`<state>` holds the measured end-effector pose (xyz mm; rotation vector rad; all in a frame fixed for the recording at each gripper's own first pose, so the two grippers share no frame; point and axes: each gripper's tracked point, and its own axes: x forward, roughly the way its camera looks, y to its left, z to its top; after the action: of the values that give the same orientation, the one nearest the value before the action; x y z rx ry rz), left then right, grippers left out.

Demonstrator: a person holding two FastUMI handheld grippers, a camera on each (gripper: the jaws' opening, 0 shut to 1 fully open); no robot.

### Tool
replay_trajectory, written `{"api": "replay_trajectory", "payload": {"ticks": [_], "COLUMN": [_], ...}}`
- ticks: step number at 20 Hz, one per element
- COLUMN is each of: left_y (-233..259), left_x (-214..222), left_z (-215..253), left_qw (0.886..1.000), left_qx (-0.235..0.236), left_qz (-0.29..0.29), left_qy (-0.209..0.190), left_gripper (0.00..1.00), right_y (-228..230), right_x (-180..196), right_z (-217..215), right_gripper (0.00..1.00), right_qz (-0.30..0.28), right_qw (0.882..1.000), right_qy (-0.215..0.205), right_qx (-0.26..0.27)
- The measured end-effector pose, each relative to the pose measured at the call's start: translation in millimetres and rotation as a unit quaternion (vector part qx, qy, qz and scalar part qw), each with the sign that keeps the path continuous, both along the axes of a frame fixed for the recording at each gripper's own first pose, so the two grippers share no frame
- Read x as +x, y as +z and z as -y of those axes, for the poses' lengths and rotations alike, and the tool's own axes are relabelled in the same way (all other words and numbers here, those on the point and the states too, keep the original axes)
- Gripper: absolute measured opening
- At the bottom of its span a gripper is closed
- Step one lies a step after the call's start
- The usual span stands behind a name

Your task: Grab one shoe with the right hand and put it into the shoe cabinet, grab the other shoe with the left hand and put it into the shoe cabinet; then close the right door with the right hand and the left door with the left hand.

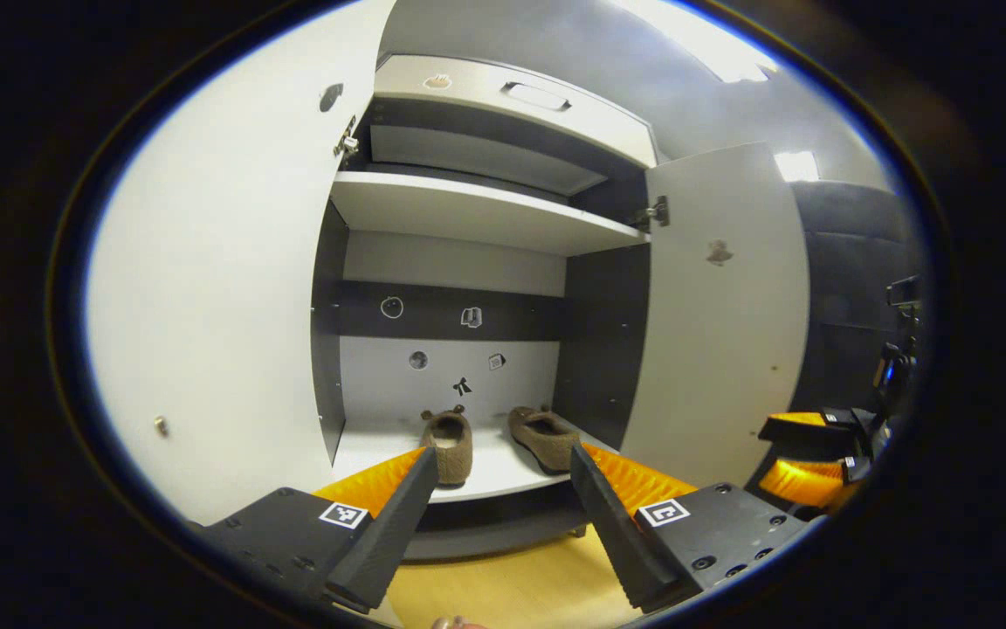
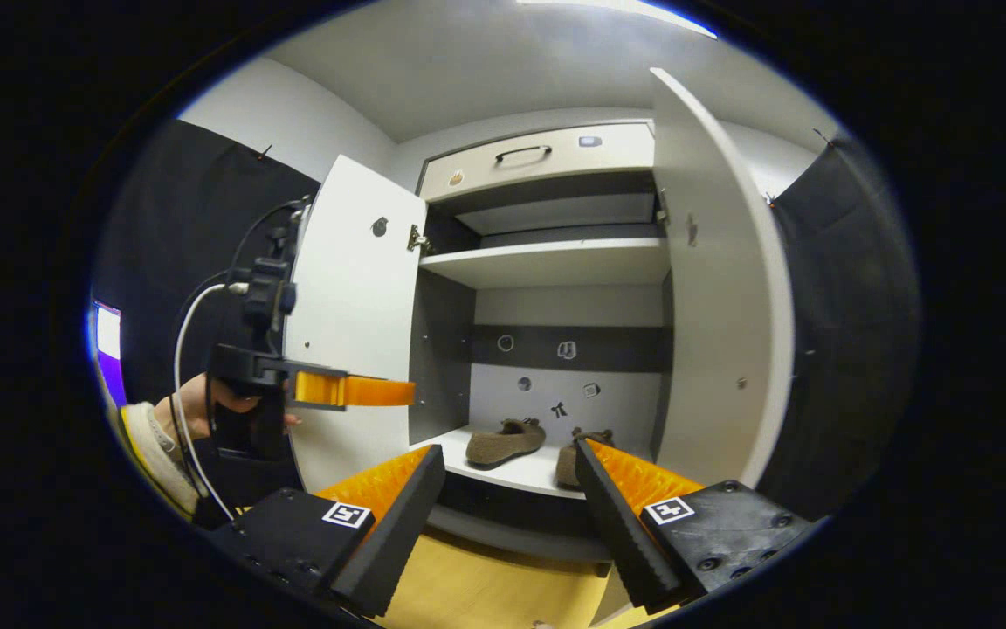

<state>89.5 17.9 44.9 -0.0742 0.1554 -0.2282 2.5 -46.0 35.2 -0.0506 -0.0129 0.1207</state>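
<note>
Two brown fuzzy shoes stand side by side on the bottom shelf (image 1: 381, 450) of the open shoe cabinet: the left shoe (image 1: 448, 445) and the right shoe (image 1: 545, 435). In the right gripper view one shoe (image 2: 503, 441) lies in full sight, while the other shoe (image 2: 566, 465) is partly hidden behind a finger. My left gripper (image 1: 501, 454) is open and empty, a short way in front of the shelf. My right gripper (image 2: 510, 452) is also open and empty. The left door (image 1: 223, 306) (image 2: 354, 323) and the right door (image 1: 721, 323) (image 2: 721, 306) both stand wide open.
An empty upper shelf (image 1: 477, 210) and a drawer with a handle (image 1: 536, 96) sit above the shoes. A hand (image 2: 197, 411) holds the left gripper (image 2: 354, 390) beside the left door. The right gripper (image 1: 809, 454) is low beside the right door. Below is a wooden floor (image 1: 512, 585).
</note>
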Motion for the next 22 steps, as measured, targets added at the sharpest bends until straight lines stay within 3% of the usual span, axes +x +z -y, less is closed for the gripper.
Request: {"api": "replay_trajectory", "payload": {"ticks": [4, 9, 14, 22], "left_y": [2.3, 8.4, 25.9, 31.2], "left_x": [-70.0, -120.9, -148.8, -162.9], "left_z": [-12.3, -45.8, -85.0, -119.7], "left_qw": [1.0, 0.999, 0.993, 0.979], "left_qx": [0.003, 0.011, 0.022, 0.029], "left_qz": [-0.006, -0.004, 0.015, 0.024], "left_qy": [-0.003, 0.038, 0.118, 0.202], "left_gripper": [0.97, 0.97, 0.96, 0.97], "right_y": [10.0, 11.1, -0.4, -11.2], "right_x": [-39.5, -39.3, -7.2, 17.9], "right_z": [62.2, 144.5, 187.8, 177.9], "right_gripper": [0.98, 0.97, 0.98, 0.95], "right_qz": [0.001, -0.011, -0.027, -0.048], "right_qw": [0.994, 0.983, 0.983, 0.992], "right_qy": [-0.104, -0.181, -0.182, -0.111], "right_qx": [-0.042, -0.018, -0.014, 0.02]}}
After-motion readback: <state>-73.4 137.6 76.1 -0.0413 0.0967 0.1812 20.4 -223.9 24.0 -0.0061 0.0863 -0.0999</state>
